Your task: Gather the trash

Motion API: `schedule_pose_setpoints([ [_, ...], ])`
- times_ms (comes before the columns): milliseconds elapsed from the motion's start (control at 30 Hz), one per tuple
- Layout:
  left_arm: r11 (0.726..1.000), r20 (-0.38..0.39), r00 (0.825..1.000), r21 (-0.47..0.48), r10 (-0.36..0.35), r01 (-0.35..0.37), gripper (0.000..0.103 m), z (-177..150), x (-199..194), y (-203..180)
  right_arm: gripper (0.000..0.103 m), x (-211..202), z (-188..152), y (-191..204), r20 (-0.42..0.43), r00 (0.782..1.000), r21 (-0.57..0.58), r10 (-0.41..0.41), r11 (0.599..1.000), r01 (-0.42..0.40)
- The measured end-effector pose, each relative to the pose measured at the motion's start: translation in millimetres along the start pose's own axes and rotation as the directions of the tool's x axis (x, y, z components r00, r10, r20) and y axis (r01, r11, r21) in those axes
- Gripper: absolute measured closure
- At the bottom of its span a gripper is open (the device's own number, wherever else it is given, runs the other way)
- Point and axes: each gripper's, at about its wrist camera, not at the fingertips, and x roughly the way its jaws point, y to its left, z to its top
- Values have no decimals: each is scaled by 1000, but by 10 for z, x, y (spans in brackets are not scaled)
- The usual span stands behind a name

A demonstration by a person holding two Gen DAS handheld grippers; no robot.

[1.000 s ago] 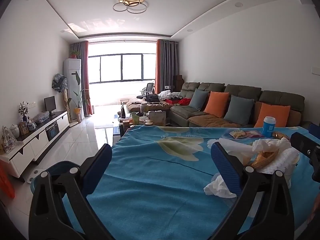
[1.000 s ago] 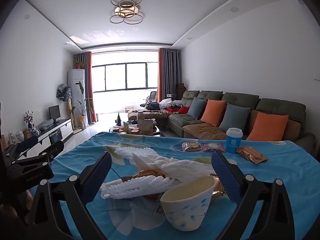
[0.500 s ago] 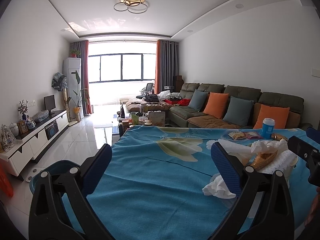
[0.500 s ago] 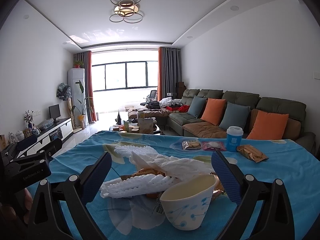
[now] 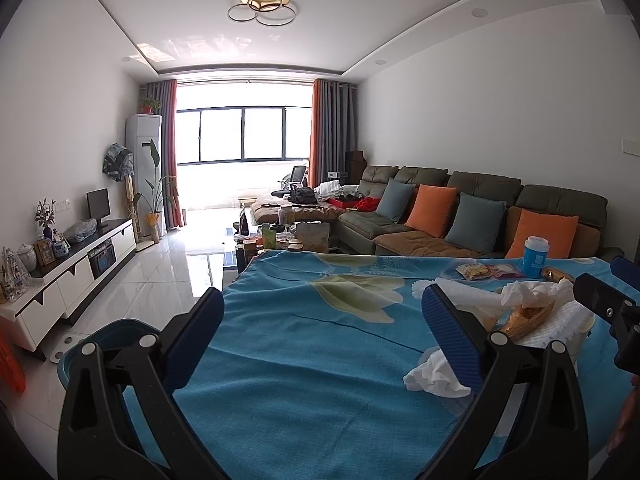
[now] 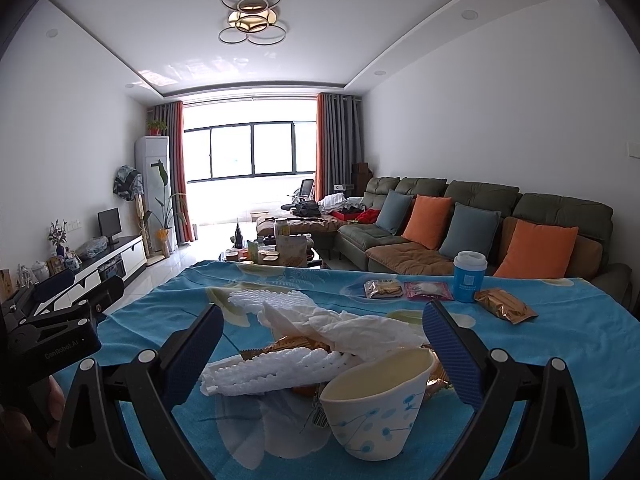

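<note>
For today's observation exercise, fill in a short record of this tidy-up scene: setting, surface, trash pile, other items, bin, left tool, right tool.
setting: living room with a sofa
surface: table under a blue cloth
trash pile: paper cup, white foam net, crumpled tissue and wrappers heaped together
other items: blue lidded cup and snack packets farther back
bin: blue, on the floor by the table's left edge
left tool: open, holding nothing
right tool: open, the pile between its fingers

The cloth [image 6: 560, 344] is bright blue with pale yellow-green flowers. The cup [image 6: 374, 412] is cream with light blue dotted sprigs. The tissue [image 6: 352, 326] and foam net [image 6: 272, 372] are white; gripper pads [image 6: 448, 354] are dark blue; cushions [image 6: 536, 250] are orange and grey-blue.
</note>
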Motion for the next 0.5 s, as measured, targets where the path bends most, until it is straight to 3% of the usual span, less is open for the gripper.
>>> schedule_pose_setpoints([
  [500, 1000, -1, 1000, 0, -7, 7, 6, -2, 25, -20, 7, 27, -11, -16, 0, 1000, 4, 3, 1000, -3],
])
